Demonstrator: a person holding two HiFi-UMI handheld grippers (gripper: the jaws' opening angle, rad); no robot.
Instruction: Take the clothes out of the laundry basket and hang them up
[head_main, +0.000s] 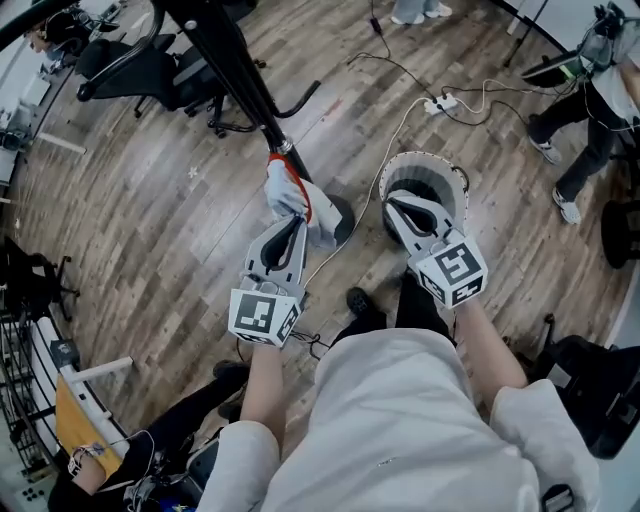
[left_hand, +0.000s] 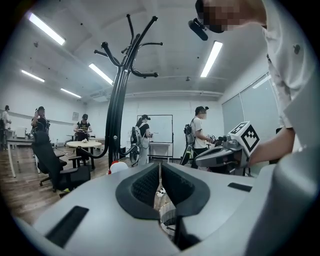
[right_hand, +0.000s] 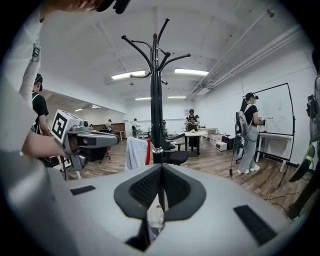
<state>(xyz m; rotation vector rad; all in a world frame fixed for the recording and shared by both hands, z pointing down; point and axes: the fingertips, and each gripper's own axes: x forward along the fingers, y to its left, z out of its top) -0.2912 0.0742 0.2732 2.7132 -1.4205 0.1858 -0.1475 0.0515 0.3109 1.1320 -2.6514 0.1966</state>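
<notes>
Head camera looks steeply down at the wooden floor (head_main: 150, 220). Both gripper cameras ride close behind their own jaws, facing about level, and all three views share the coat stand (left_hand: 117, 100).

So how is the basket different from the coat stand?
The basket is white, round and low; the coat stand is black, tall and thin. The right tongs are above the basket; a white-and-red cloth is beside the coat stand. Both stand on the wooden floor.

Wooden floor (head_main: 150, 230), smooth metal stand (head_main: 235, 70), cloth garment (head_main: 290, 195).
</notes>
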